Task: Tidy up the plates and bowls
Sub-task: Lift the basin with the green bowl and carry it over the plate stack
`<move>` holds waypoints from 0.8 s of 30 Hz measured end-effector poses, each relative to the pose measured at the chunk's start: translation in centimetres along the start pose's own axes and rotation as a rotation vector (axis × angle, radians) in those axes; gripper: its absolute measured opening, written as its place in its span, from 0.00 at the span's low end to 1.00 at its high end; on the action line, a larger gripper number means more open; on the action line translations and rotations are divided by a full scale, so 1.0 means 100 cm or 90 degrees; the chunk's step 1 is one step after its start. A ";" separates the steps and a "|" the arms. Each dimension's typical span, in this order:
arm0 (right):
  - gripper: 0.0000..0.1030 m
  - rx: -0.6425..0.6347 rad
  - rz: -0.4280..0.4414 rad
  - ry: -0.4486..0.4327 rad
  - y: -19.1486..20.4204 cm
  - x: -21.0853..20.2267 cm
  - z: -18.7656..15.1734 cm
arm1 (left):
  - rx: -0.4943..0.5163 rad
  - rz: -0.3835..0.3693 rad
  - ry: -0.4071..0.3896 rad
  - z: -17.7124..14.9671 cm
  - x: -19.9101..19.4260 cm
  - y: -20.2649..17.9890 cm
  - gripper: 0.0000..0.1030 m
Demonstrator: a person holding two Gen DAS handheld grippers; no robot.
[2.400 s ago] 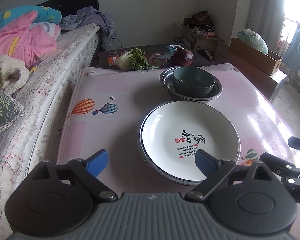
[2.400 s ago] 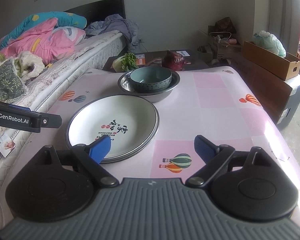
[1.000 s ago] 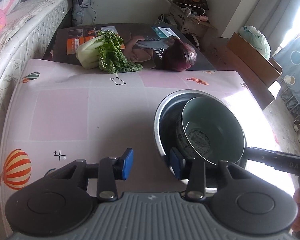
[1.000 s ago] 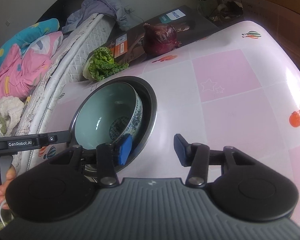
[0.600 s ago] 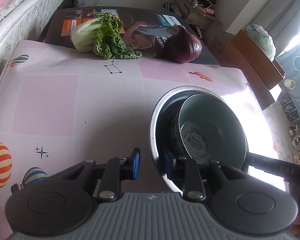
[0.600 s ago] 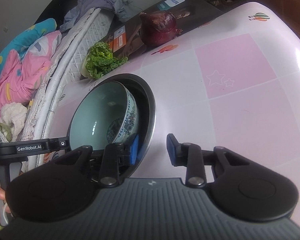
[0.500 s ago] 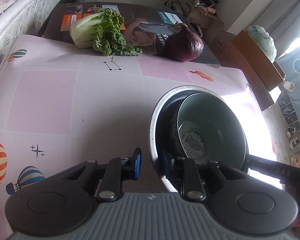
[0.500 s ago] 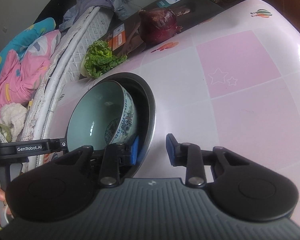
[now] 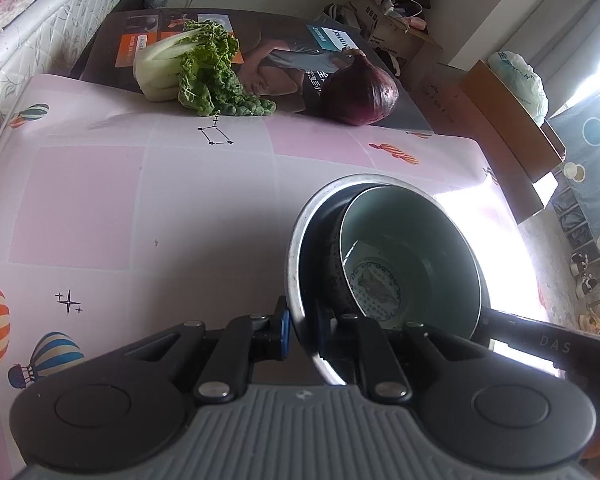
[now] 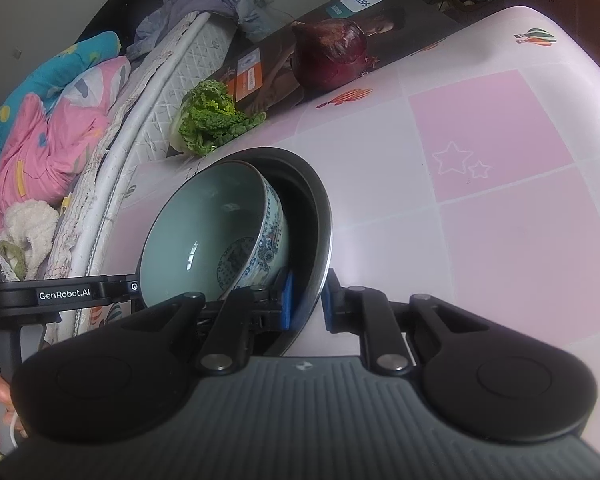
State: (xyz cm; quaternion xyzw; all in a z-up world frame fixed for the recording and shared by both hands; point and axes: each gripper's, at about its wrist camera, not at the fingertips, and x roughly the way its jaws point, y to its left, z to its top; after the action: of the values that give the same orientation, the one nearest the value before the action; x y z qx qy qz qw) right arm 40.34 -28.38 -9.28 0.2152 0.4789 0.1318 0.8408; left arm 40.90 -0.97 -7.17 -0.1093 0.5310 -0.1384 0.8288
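Jaws of both grippers pinch the metal basin (image 9: pixel 296 240) rim; ceramic bowl (image 10: pixel 204 236) inside, onion (image 9: pixel 360 92) beyond

Daylight from right, glare blown out on tablecloth (image 9: pixel 496 216); strong fisheye bending at edges; focus sharp.

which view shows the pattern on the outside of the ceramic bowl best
The right wrist view: the ceramic bowl turns its blue-patterned outer wall toward that camera. The left wrist view shows mostly its inside and a dark strip of outer wall.
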 end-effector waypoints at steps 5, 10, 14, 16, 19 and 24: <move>0.14 -0.004 -0.002 -0.005 0.003 -0.007 0.001 | 0.008 -0.002 -0.010 -0.001 -0.011 -0.005 0.13; 0.14 -0.008 0.000 -0.015 0.006 -0.019 -0.001 | 0.015 -0.004 -0.018 -0.002 -0.021 -0.011 0.13; 0.14 -0.011 0.000 -0.022 0.010 -0.031 -0.003 | 0.020 -0.006 -0.025 -0.005 -0.030 -0.015 0.13; 0.14 -0.014 0.000 -0.025 0.013 -0.039 -0.005 | 0.021 -0.007 -0.028 -0.007 -0.036 -0.017 0.13; 0.14 -0.018 0.003 -0.030 0.018 -0.052 -0.008 | 0.020 -0.011 -0.036 -0.012 -0.050 -0.019 0.13; 0.14 -0.029 0.013 -0.037 0.032 -0.078 -0.018 | 0.011 -0.018 -0.051 -0.025 -0.076 -0.020 0.13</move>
State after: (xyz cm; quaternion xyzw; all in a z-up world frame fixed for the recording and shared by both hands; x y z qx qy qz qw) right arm 34.75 -28.50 -2.70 0.2043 0.4487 0.1448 0.8579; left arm 35.36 -0.36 -1.11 -0.1152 0.4946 -0.1497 0.8483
